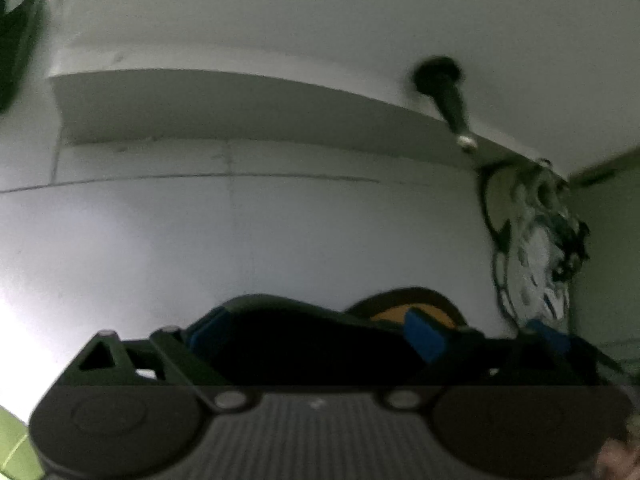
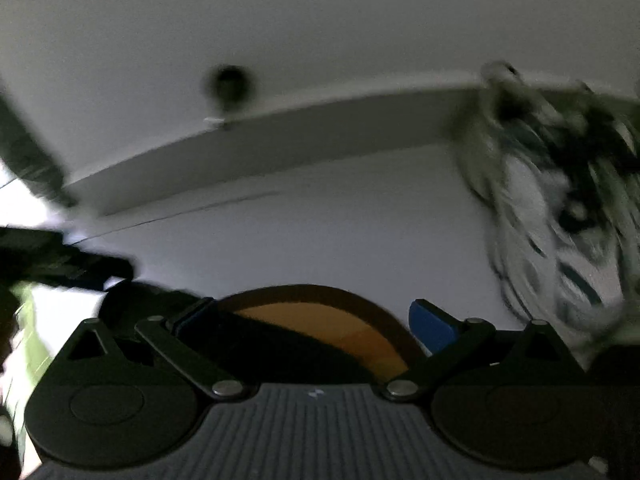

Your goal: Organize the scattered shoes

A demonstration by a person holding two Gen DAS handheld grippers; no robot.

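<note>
Black shoe [image 1: 304, 344] sits pinched in the left tool [image 1: 316, 334]; right tool [image 2: 316, 320] spread around it.

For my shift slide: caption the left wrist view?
Left hand-held gripper straddles a dark shoe; patterned sneaker lies at right.

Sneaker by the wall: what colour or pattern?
The sneaker is white with dark markings and dark laces, clearest in the left wrist view.

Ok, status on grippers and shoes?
Left gripper straddles dark shoe, grip unclear. Right gripper straddles orange-lined shoe, grip unclear. Patterned sneaker by wall; no obstruction seen.
</note>
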